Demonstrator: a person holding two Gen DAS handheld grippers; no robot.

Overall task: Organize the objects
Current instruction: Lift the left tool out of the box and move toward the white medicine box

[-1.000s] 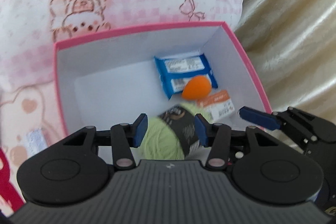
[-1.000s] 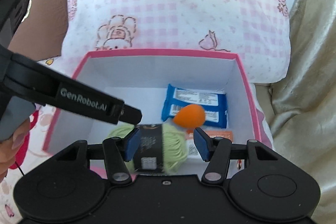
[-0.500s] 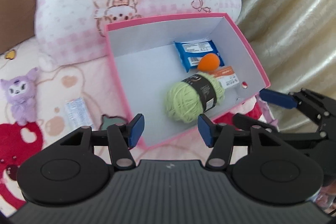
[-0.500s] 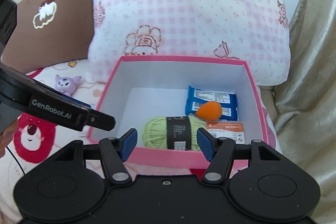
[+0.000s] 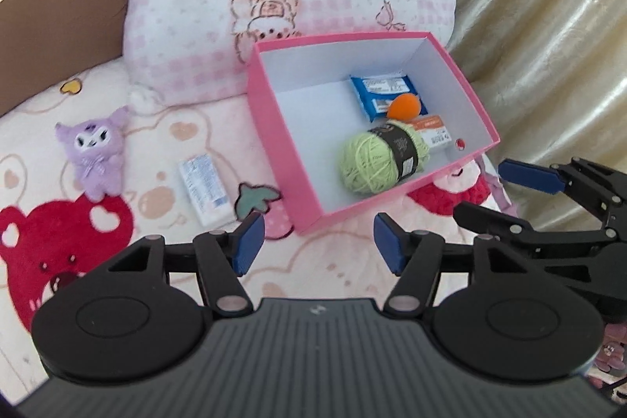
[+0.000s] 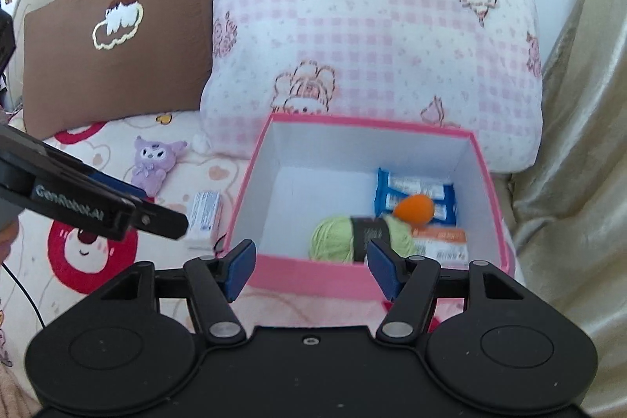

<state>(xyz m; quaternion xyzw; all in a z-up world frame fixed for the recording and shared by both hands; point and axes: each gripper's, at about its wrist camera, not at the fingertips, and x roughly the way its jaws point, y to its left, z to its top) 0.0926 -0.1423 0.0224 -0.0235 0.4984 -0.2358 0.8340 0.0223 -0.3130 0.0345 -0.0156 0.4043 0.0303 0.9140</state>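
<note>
Left hand-held gripper (image 5: 318, 241): jaws apart and opening, nothing between the blue pads; it hangs over the bed sheet (image 5: 164, 128) just in front of the box's near corner.
Right hand-held gripper (image 6: 309, 269): released — pads spread, nothing gripped; seen from its own camera, the box's near wall lies behind the gap.
Pink box (image 5: 274, 128): open, white inside, resting on the bed against the checked pink pillow (image 6: 352, 38).
Green yarn ball (image 5: 380, 157): lying on its side inside the box, near the front wall, a black label band round its middle.
Orange egg-shaped sponge (image 5: 405, 106): inside the box, just behind the yarn, resting on the blue packet (image 5: 382, 91).
Orange-and-white packet (image 6: 443, 241): flat on the box floor, right of the yarn.
Purple plush toy (image 5: 94, 151): on the sheet, well left of the box.
White packet (image 5: 203, 189): on the sheet — between the plush and the box.
Brown pillow (image 6: 113, 26): left of the checked one.
Curtain (image 6: 580, 143): gold fabric, right of the box.
</note>
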